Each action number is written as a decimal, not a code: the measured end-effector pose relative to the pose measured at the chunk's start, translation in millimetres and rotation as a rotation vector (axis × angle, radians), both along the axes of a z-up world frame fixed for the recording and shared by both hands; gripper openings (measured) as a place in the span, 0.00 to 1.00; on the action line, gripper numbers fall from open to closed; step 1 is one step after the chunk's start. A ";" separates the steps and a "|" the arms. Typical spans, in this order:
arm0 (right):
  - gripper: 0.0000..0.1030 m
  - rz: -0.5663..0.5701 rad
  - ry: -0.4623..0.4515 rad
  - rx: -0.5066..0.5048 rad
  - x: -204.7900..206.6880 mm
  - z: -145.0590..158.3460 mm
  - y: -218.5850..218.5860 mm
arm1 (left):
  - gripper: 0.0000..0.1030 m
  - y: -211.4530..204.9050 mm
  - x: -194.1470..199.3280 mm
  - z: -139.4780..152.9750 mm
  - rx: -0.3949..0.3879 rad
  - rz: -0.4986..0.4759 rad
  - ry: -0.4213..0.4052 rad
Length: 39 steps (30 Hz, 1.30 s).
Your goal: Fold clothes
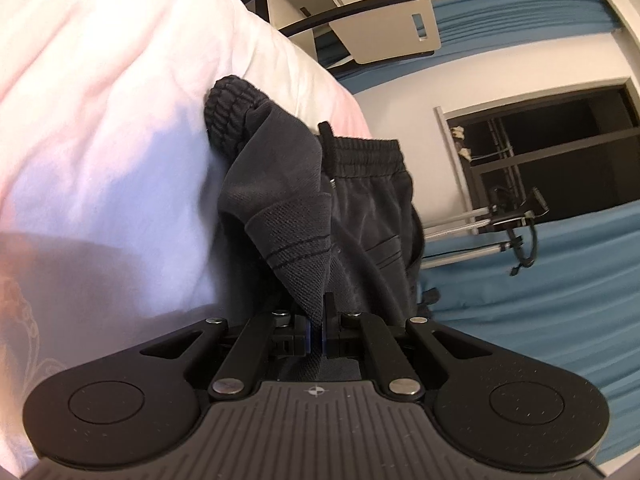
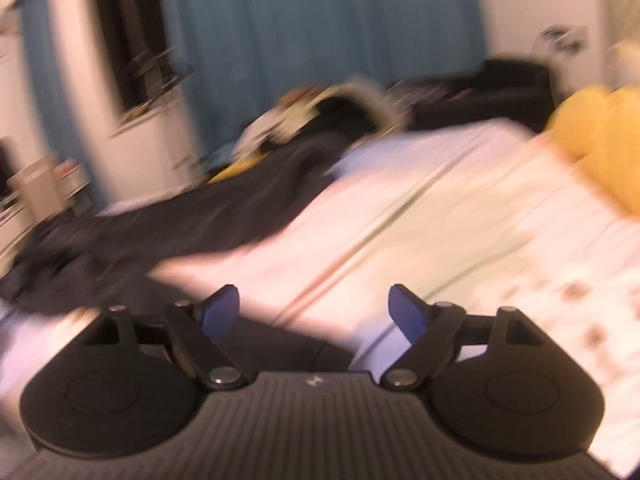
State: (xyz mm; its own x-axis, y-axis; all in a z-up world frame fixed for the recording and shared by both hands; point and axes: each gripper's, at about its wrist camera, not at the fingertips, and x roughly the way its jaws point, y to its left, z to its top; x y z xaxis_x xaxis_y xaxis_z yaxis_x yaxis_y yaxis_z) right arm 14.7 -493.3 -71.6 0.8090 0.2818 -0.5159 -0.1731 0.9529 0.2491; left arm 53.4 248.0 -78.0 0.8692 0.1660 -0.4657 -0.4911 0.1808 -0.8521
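My left gripper (image 1: pixel 318 322) is shut on the dark grey fabric of a pair of black track pants (image 1: pixel 288 200), and the view is tilted. The pants hang and bunch against the white bed cover (image 1: pixel 100 120), with a ribbed cuff (image 1: pixel 230 116) at the top and the elastic waistband (image 1: pixel 368 156) to the right. My right gripper (image 2: pixel 314 314) is open and empty, its blue pads (image 2: pixel 408 314) wide apart above the bed. The right wrist view is blurred; a dark garment (image 2: pixel 168 220) lies spread across the left of the bed (image 2: pixel 440 208).
A chair (image 1: pixel 384 28), blue curtains (image 1: pixel 520 12) and a dark window (image 1: pixel 560 148) stand beyond the bed's edge. A yellow cushion (image 2: pixel 600 140) lies at the right of the bed. A heap of mixed clothes (image 2: pixel 320 116) lies at the far end, before a blue curtain (image 2: pixel 320 20).
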 end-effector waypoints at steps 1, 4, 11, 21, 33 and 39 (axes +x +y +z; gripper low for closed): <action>0.81 0.052 0.022 -0.023 -2.8 -6.7 5.7 | 0.05 -1.4 0.5 -1.5 0.002 -0.001 0.011; 0.81 0.138 0.053 -0.157 -17.3 -26.2 31.6 | 0.05 -4.6 3.4 -6.9 0.004 -0.021 0.035; 0.19 0.056 -0.077 -0.290 -22.4 -41.1 53.5 | 0.08 -19.5 13.8 -15.0 0.078 -0.042 0.103; 0.06 -0.144 -0.391 0.083 -13.5 66.4 22.9 | 0.05 -7.7 -34.7 35.4 0.090 0.049 -0.227; 0.66 -0.497 -0.043 0.292 189.8 17.5 -35.3 | 0.05 -11.8 6.3 9.2 0.122 0.075 -0.005; 0.68 -0.471 0.121 0.443 122.6 -20.2 -29.3 | 0.05 -15.2 13.6 2.7 0.120 0.071 0.036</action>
